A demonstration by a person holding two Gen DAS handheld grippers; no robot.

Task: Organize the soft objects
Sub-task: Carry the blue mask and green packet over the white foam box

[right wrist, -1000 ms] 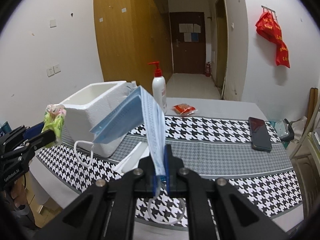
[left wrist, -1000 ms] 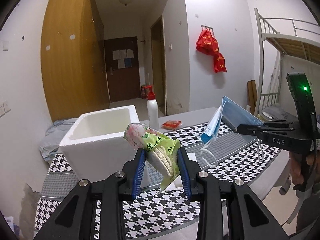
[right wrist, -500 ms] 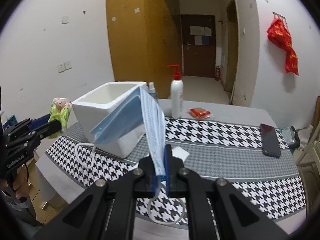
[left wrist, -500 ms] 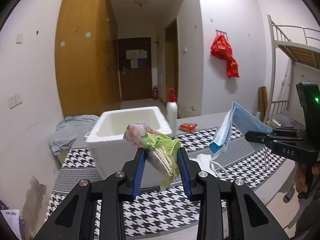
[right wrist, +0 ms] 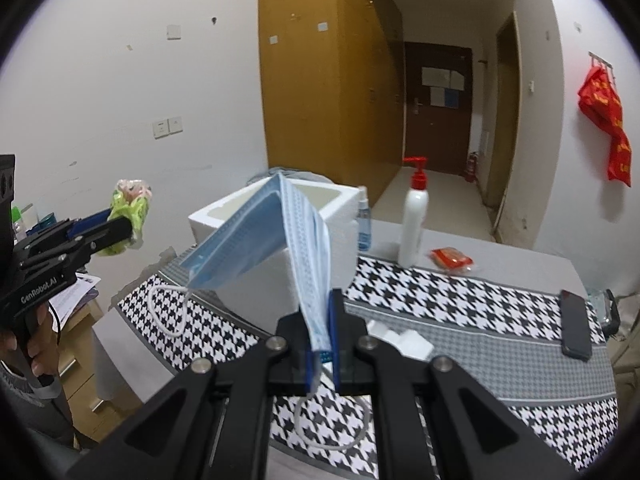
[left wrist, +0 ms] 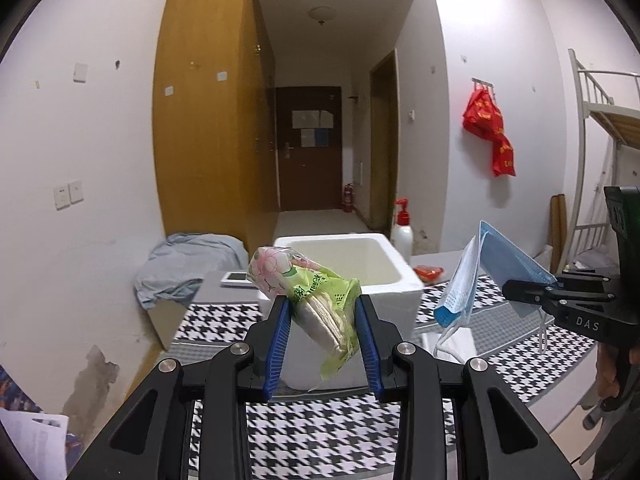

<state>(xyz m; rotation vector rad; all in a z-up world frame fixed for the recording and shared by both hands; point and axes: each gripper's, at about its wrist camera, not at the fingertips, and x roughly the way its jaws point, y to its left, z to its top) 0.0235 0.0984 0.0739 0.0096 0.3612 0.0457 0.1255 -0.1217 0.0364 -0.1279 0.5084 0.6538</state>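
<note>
My left claw (left wrist: 322, 336) grips the green tissue pack (left wrist: 316, 304), held in the air before the white foam box (left wrist: 360, 276). My right claw (right wrist: 321, 344) pinches the blue face mask (right wrist: 276, 236) above the table (right wrist: 500, 336).

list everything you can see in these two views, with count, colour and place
tissue pack: 1, green and pink wrapper, held in the air in front of the box
face mask: 1, blue, folded, held above the table
foam box: 1, white, open top, on the table
pump bottle: 1, white with red pump, behind the box
spray bottle: 1, clear bluish, beside the box
snack packet: 1, red, on the grey part of the table
phone: 1, black, right side of the table
table: 1, houndstooth and grey cover
left gripper: shut on the tissue pack
right gripper: shut on the face mask
</note>
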